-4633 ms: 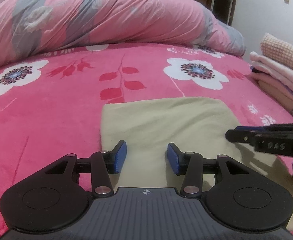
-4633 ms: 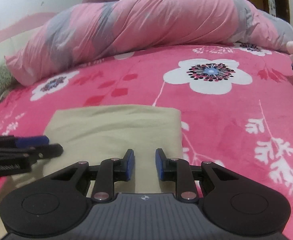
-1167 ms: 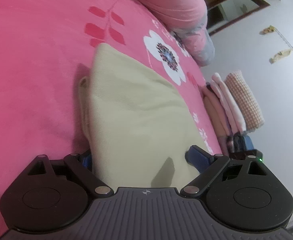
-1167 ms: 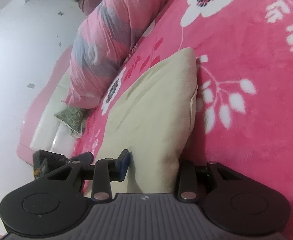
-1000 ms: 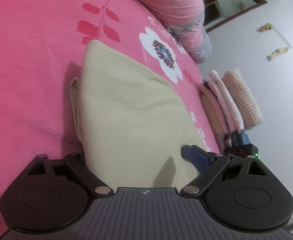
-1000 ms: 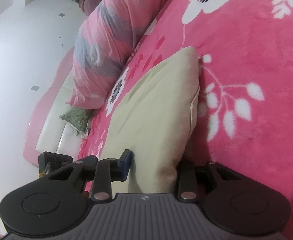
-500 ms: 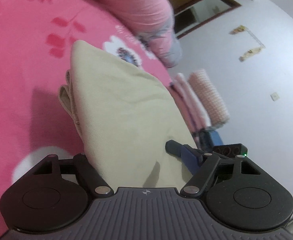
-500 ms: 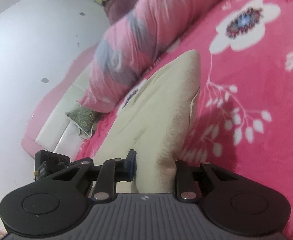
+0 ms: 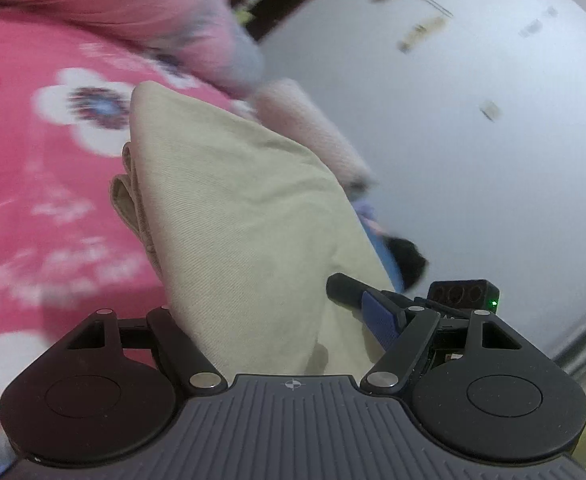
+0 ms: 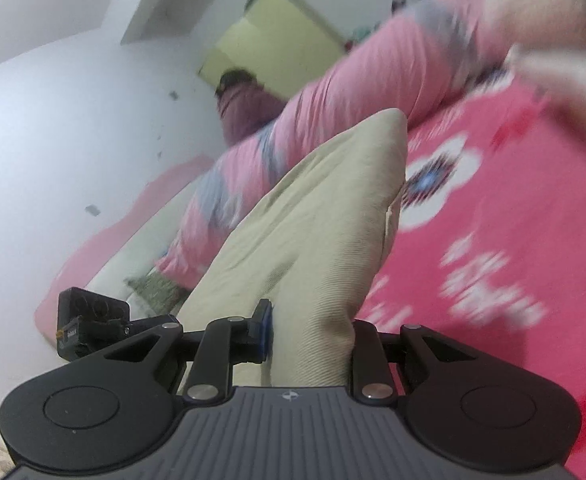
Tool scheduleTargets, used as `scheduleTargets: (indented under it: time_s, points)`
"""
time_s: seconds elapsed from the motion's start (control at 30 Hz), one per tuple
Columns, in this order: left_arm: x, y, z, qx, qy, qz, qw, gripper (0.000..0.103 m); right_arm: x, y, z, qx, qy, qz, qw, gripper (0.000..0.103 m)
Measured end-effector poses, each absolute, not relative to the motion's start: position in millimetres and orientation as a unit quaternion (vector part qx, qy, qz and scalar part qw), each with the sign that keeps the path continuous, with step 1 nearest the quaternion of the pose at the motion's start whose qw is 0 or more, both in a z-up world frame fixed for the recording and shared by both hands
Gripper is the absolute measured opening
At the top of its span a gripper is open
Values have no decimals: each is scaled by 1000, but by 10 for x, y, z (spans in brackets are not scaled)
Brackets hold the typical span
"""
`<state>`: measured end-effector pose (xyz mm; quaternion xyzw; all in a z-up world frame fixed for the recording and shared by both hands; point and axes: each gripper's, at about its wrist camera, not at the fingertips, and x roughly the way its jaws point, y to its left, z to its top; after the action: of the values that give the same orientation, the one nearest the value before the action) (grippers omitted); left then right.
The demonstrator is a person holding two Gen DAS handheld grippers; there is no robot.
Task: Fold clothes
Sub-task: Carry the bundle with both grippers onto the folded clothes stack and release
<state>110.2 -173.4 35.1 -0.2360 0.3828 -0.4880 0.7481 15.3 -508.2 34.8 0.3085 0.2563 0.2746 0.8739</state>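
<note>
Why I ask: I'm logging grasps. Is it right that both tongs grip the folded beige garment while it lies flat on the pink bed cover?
Not quite. Both the left tongs and right tongs grip the folded beige garment, but it is lifted clear of the pink bed cover, not lying flat. The right wrist view shows this best.

A bed in a pink flowered blanket (image 9: 21, 208) — a rolled pink-and-grey quilt (image 10: 333, 120) lies along it.
</note>
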Motion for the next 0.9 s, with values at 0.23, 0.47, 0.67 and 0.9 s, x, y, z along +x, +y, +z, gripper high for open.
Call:
scheduleTargets:
  time_s: [0.23,0.47,0.67,0.9]
  points:
    - [1148,-3111,534,-211,378,-566,702,75,-326,-6274,890,252,234,182,921,23]
    - [1264,-4474,490,-200,395,-608,659,75,-327,-7530,1122,242,270,116,925,24]
    - [1393,-5144,310,-192,411,-616,644,75,94,-8190,1140,197,310,102,925,24]
    - [1604,-5538,-159,-171,436,-602,647,73,615,-8809,505,216,337,118,909,31]
